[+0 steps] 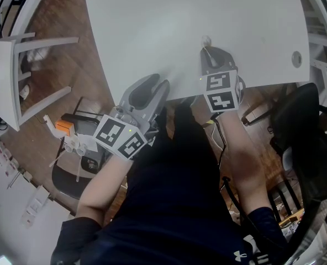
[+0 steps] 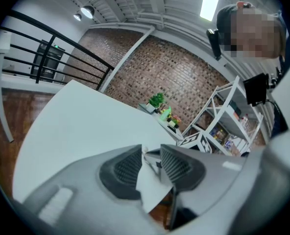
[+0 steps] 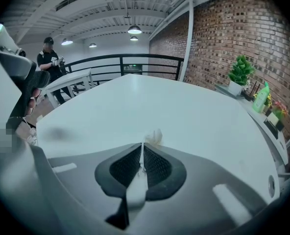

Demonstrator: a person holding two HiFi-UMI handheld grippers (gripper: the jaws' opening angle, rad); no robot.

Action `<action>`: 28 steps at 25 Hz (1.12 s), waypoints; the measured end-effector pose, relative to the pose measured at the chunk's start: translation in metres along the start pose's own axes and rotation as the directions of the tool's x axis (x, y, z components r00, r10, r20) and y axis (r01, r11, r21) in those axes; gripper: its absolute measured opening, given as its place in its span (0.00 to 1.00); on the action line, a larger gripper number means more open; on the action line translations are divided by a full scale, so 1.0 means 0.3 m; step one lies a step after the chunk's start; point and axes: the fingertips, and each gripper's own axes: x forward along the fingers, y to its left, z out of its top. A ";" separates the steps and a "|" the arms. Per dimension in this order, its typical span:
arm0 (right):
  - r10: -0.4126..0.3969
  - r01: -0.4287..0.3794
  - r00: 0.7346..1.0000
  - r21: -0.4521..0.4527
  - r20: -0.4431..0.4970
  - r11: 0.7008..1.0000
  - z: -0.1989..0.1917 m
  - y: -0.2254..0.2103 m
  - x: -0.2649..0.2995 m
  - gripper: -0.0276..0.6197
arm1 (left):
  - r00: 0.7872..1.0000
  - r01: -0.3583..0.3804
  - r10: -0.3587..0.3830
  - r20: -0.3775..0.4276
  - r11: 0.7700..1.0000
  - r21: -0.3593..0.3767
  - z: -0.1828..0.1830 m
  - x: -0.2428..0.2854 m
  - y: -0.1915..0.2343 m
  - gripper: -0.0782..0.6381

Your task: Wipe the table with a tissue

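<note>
White table (image 1: pixel 180 26), brick wall (image 3: pixel 223 28), wooden floor (image 1: pixel 58 10)

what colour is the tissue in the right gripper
White: the tissue shows best in the right gripper view, pinched in the right gripper.

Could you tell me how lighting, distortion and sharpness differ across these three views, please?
Head view: even, soft light on the large white table, straight edges bowed. Left gripper view: strong fisheye, dark round vignette, ceiling strip light blown out. Right gripper view: same vignette; the crumpled white tissue at the jaws looks slightly soft.
</note>
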 end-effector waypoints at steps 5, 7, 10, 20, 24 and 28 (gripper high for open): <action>-0.015 0.015 1.000 0.007 -0.006 1.000 -0.013 -0.031 -0.007 0.07 | 1.000 0.002 -0.002 0.000 1.000 -0.001 0.000 0.004 -0.004 0.28; -0.023 0.023 1.000 0.010 -0.009 1.000 -0.018 -0.047 -0.011 0.07 | 1.000 0.003 -0.003 0.002 1.000 -0.001 0.002 0.003 -0.006 0.28; -0.040 0.041 0.999 0.017 -0.016 0.999 -0.031 -0.076 -0.020 0.07 | 1.000 0.005 -0.005 0.005 1.000 0.000 0.007 0.000 -0.012 0.28; -0.084 0.085 0.996 0.037 -0.036 0.996 -0.059 -0.139 -0.032 0.07 | 1.000 0.003 -0.003 0.016 1.000 0.002 0.025 -0.020 -0.004 0.28; -0.092 0.093 0.995 0.040 -0.042 0.995 -0.058 -0.143 -0.030 0.07 | 1.000 0.000 0.000 0.020 1.000 -0.001 0.030 -0.036 0.006 0.28; -0.119 0.122 0.991 0.045 -0.060 0.992 -0.066 -0.164 -0.036 0.07 | 1.000 0.006 -0.006 0.026 1.000 0.002 0.039 -0.047 0.001 0.28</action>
